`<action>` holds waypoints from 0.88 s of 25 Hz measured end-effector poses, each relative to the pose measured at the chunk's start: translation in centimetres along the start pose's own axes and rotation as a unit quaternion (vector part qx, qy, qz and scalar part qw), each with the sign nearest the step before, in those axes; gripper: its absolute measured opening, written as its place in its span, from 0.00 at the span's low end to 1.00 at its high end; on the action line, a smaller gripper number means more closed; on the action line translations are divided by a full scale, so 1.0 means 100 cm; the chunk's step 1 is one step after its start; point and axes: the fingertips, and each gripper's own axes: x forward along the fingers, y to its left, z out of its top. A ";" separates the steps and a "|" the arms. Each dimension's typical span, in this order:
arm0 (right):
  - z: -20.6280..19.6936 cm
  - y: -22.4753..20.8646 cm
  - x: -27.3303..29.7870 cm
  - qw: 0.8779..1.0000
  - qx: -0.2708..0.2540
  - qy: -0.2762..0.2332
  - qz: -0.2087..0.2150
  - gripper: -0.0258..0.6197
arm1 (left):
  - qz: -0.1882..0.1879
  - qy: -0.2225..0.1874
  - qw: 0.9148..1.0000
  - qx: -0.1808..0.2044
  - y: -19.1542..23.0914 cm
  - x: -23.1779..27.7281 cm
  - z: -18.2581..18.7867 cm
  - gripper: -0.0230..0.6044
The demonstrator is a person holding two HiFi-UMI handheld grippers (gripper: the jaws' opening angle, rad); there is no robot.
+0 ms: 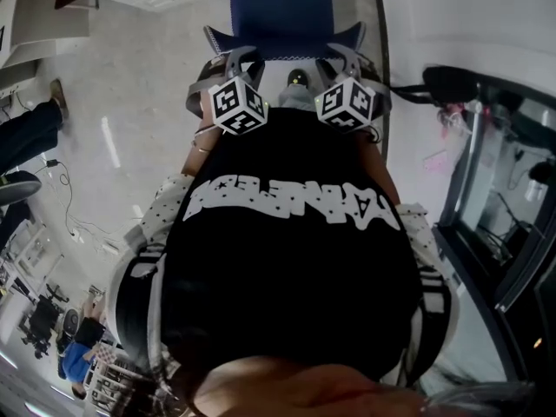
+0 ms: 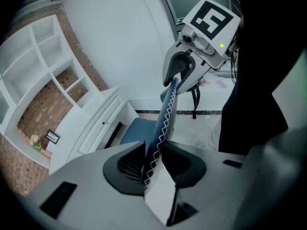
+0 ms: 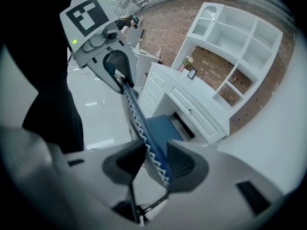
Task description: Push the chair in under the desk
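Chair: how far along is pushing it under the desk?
Done: left tool and right tool are clamped on the chair back. In hand: the push toward the desk. To do: the blue seat sits outside the desk's opening.

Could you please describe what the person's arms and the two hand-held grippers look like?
Both the left hand-held gripper and the right hand-held gripper have pale grey bodies with black, ribbed jaw pads. Each carries a white cube printed with black square markers, plus a small green light. The sleeves are white with dark dots and black bands.
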 end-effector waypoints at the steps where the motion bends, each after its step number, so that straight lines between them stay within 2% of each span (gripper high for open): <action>1: -0.001 -0.003 0.001 1.000 0.000 -0.002 0.000 0.28 | -0.001 0.002 1.000 0.000 0.001 0.001 0.002 0.25; 9: -0.003 -0.022 0.010 1.000 -0.009 -0.005 0.009 0.29 | -0.006 0.005 1.000 -0.010 0.012 0.012 0.011 0.25; 18: -0.001 -0.051 0.029 1.000 -0.010 -0.026 0.001 0.29 | 0.006 0.017 1.000 -0.012 0.033 0.031 0.022 0.25; 22: 0.001 -0.062 0.032 1.000 -0.015 -0.020 0.005 0.29 | 0.009 0.015 1.000 -0.017 0.041 0.036 0.026 0.25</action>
